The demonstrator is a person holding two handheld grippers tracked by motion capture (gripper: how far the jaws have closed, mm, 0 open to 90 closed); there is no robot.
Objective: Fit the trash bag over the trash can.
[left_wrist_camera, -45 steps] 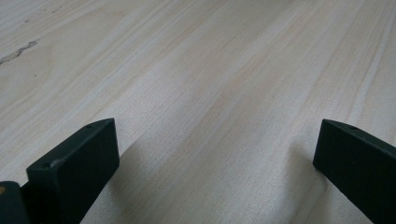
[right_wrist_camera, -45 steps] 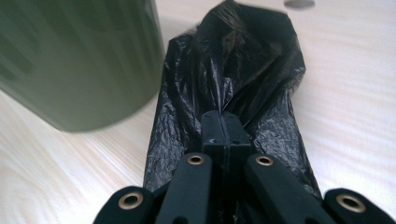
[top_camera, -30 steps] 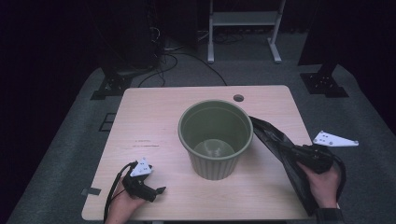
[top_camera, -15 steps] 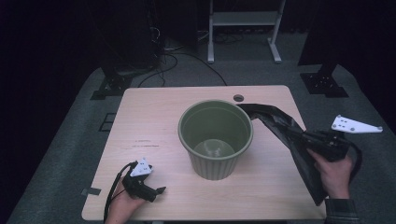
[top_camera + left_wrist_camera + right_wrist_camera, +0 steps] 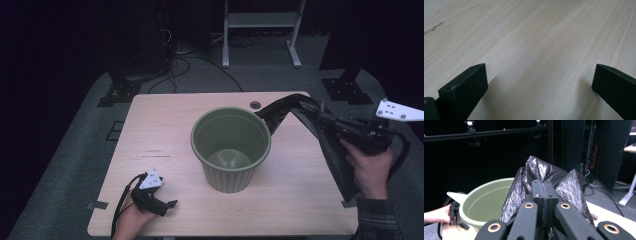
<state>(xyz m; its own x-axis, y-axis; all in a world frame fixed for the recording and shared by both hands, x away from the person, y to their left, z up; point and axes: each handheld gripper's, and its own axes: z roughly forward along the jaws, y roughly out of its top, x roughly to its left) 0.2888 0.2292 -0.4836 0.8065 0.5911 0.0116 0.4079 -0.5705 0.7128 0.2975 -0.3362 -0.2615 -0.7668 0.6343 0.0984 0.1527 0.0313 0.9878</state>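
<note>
At the near left corner of the worktop [image 5: 165, 120], the left hand-held gripper [image 5: 167, 206] lies low on the wood in a hand [image 5: 131, 220], pointing to the person's right along the near edge. In the left gripper view its jaws stand wide apart with bare wood grain between them.

In the middle of the worktop stands a green bin [image 5: 230, 150], upright, mouth open to the ceiling, ribbed on its lower wall, with a pale reflection on its floor.

At the right, a hand [image 5: 370, 167] holds the right hand-held gripper [image 5: 327, 118] above the worktop's right edge, pointing left toward the bin. In the right gripper view its jaws are pressed together on a bunched fold of a black bag [image 5: 544, 180], the crinkled plastic rising on both sides of them. In the high view the bag [image 5: 332, 150] runs long: one end drapes from the jaws leftward to the bin's far right rim, touching or just over it, and the other hangs down along the worktop's right edge toward the person.

Beyond the worktop, on the grey floor [image 5: 210, 75], lie cables [image 5: 185, 57] and a white frame [image 5: 261, 30].
</note>
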